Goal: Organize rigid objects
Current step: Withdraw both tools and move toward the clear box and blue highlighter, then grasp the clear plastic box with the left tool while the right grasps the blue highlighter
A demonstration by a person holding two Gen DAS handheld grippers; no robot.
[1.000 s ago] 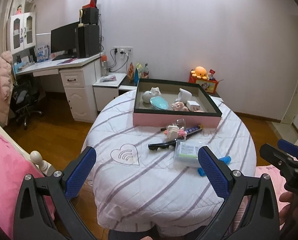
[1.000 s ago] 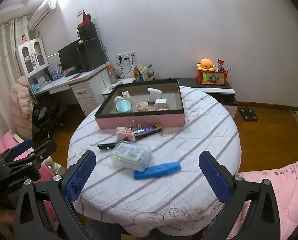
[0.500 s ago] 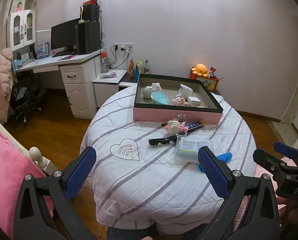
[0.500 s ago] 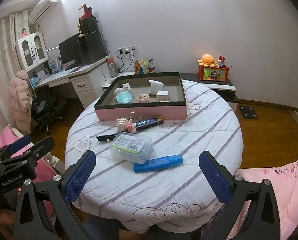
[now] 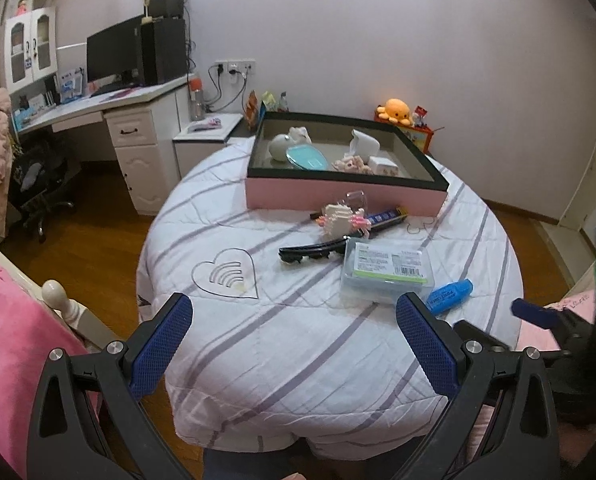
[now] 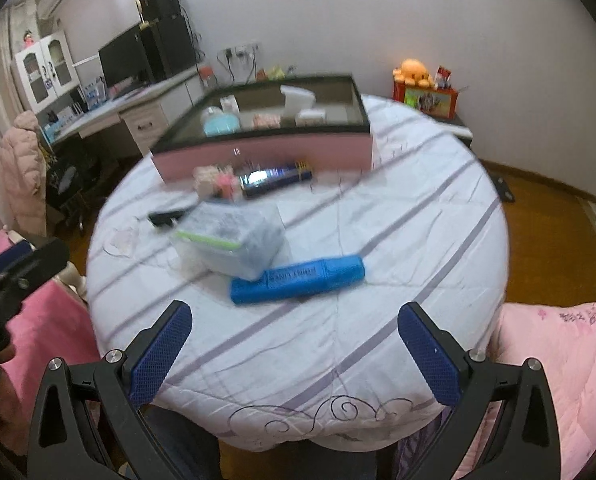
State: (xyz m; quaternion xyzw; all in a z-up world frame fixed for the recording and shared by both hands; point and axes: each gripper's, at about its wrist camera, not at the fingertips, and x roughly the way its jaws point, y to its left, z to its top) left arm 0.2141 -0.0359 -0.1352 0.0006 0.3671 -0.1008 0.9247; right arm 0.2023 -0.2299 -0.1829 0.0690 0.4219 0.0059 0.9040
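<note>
Left gripper [image 5: 293, 334] and right gripper [image 6: 295, 332]: jaws spread wide, holding nothing, above the near edge of the round table [image 5: 298, 344]. Blue marker [image 6: 298, 280] lies just beside the clear plastic case [image 6: 227, 238], between the right gripper and the pink tray [image 5: 346, 196]
</note>
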